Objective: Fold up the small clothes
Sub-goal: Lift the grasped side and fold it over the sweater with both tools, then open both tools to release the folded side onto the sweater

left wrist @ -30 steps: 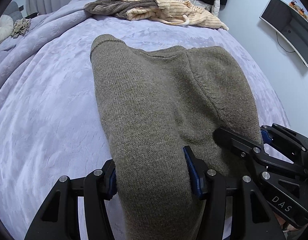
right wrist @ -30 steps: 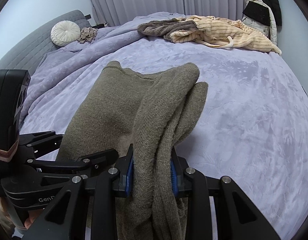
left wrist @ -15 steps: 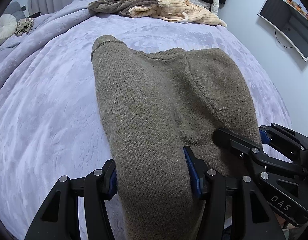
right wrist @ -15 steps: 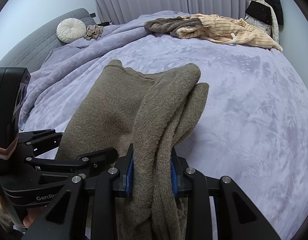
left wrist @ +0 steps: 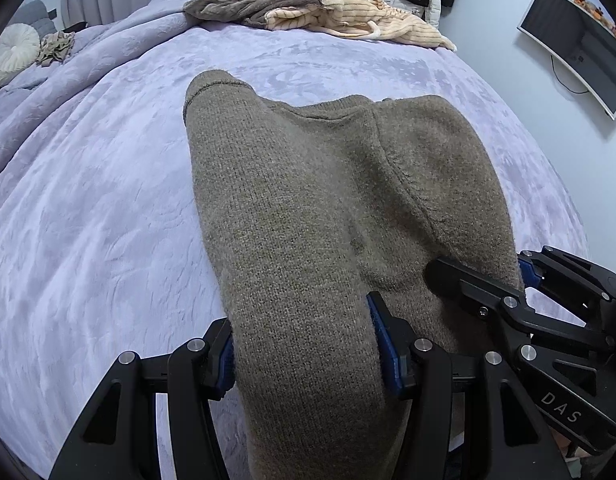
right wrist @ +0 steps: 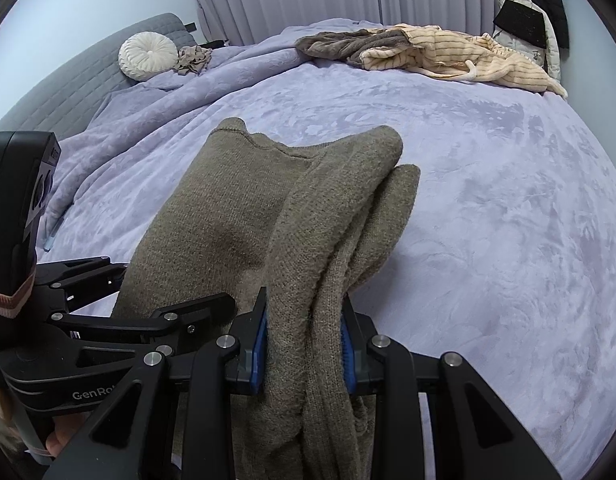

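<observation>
An olive-brown knit sweater hangs folded over both grippers above the lilac bed. My left gripper is shut on a thick roll of the sweater, its blue pads pressing each side. My right gripper is shut on bunched layers of the same sweater. In the left wrist view the right gripper shows at the lower right, clamped on the sweater's other edge. In the right wrist view the left gripper sits at the lower left, held by a hand.
A heap of clothes, one brown and one cream striped, lies at the bed's far edge. A round white cushion and a crumpled beige item rest by the grey headboard. A wall screen hangs on the right.
Both grippers have carried the sweater a little forward over the bed and slightly lower; the clothes heap and cushion have shifted in view. Both grips are unchanged.
</observation>
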`<state>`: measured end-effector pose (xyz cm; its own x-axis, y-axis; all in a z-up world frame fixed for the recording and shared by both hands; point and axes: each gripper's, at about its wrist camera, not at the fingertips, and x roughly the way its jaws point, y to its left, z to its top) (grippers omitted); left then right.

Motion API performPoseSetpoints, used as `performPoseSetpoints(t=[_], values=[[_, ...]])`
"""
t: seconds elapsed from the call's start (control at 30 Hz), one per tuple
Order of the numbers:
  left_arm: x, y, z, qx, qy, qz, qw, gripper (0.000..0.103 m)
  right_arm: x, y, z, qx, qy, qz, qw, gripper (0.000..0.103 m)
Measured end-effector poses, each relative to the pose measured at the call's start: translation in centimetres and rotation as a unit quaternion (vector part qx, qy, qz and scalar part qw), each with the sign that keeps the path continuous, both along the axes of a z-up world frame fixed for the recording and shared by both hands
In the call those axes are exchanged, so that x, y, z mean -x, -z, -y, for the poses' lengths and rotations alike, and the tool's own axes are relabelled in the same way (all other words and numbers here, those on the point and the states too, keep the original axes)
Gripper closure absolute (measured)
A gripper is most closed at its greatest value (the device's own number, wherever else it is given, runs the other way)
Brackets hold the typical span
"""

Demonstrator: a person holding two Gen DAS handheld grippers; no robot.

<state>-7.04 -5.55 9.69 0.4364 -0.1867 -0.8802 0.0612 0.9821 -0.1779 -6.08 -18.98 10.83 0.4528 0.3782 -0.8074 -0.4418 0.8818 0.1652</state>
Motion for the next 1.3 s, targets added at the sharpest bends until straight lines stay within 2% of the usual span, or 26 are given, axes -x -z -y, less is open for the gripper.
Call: performPoseSetpoints(t=[0.23,0.27,0.33,0.37,0.43,0.57,0.63,0.7,0.77,0.87,0.93,1.0,1.03,1.1,1.13,1.17,1.3], values=[[0.5,1.8,-0.8,0.015,0.002,-0.011,0.9998,0.045,0.0,1.6,0.6,-0.004,0.002,-0.018,1.000,0.071],[0.6,2.0,-0.9,0.017,0.001,-0.011,0.9998,0.043,0.0,1.9,0.8,-0.006,0.004,-0.021,1.000,0.071],[0.7,2.3,-1.2,0.011,-0.002,-0.010,0.9999,0.028,-0.3,2.5,1.3,-0.011,0.008,-0.026,1.000,0.071],[0.7,2.5,-1.3,0.006,-0.003,-0.009,0.9999,0.025,-0.3,2.7,1.5,-0.011,0.010,-0.027,1.000,0.070],[0.9,2.8,-1.7,0.003,-0.007,-0.006,1.0000,0.019,-0.6,3.4,2.2,-0.017,0.015,-0.033,0.999,0.067],[1.1,3.1,-3.1,0.045,-0.016,-0.019,0.9987,0.019,-1.2,4.5,3.7,-0.028,0.026,-0.053,0.998,0.048],[1.3,2.7,-3.5,0.056,-0.022,-0.021,0.9980,0.019,-1.1,4.3,4.4,-0.037,0.034,-0.056,0.997,0.048],[1.3,1.8,-3.7,0.046,-0.028,-0.013,0.9984,0.019,-0.6,3.2,4.8,-0.037,0.040,-0.034,0.998,0.048],[1.0,0.9,-4.1,0.035,-0.035,-0.001,0.9988,0.019,0.0,1.4,4.8,-0.038,0.035,0.006,0.999,0.048],[-0.6,0.4,-5.0,0.025,-0.052,0.004,0.9983,0.019,0.0,-0.3,3.6,-0.054,0.002,0.046,0.997,0.047],[-2.2,1.0,-5.2,0.011,-0.062,-0.008,0.9980,0.019,-1.0,-0.2,2.2,-0.065,-0.032,0.038,0.997,0.047],[-3.6,1.9,-5.2,0.002,-0.063,-0.021,0.9978,0.019,-2.7,1.3,0.6,-0.067,-0.056,0.003,0.996,0.047],[-4.2,2.5,-5.2,-0.004,-0.064,-0.027,0.9976,0.019,-3.7,2.5,-0.2,-0.054,-0.060,-0.019,0.997,0.047],[-5.0,3.4,-5.1,-0.008,-0.062,-0.036,0.9974,0.017,-4.9,4.5,-1.2,-0.022,-0.062,-0.033,0.997,0.048],[-5.2,3.9,-5.1,-0.012,-0.063,-0.041,0.9971,0.008,-5.3,5.4,-1.6,-0.003,-0.063,-0.035,0.997,0.048],[-5.3,4.2,-5.2,-0.021,-0.069,-0.042,0.9965,0.004,-5.5,5.9,-1.6,0.005,-0.061,-0.036,0.997,0.048],[-4.5,3.7,-5.5,-0.020,-0.074,-0.035,0.9964,0.002,-4.1,4.3,-1.3,0.004,-0.063,-0.029,0.998,0.047]])
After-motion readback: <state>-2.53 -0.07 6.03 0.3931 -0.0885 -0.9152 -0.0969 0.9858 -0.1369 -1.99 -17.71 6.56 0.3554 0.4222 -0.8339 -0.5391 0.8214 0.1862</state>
